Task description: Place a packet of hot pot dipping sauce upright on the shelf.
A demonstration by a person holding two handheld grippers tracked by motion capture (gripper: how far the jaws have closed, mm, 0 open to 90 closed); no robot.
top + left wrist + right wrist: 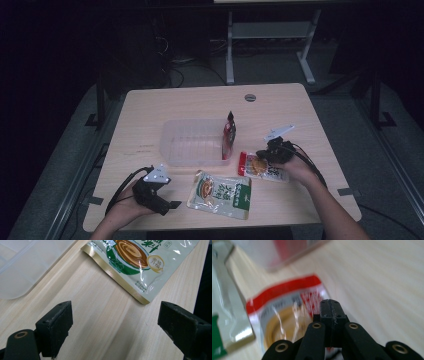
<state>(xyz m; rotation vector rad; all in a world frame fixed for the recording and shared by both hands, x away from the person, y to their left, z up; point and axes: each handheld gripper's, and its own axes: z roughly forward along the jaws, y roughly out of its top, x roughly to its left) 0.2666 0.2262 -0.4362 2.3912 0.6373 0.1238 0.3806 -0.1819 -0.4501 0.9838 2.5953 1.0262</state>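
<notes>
Hand-held gripper (331, 305) — red packet (287, 312) blurred

Light wooden rectangular table (150, 107), pale grain, rounded corners, small round grey cable grommet (250, 97) at the far edge, centre. Clear rectangular plastic tray (192, 142) sits mid-table. Narrow red upright snack pouch (229, 135) stands at the tray's right end; can't tell if it's inside the wall or just against it. Flat red-and-white snack packet (262, 167) lies right of the tray, near its near-right corner. Flat white-and-green food pouch with a bowl picture (220, 194) lies nearer, close to the near edge, just left of the red-and-white one, slightly skewed.
</notes>
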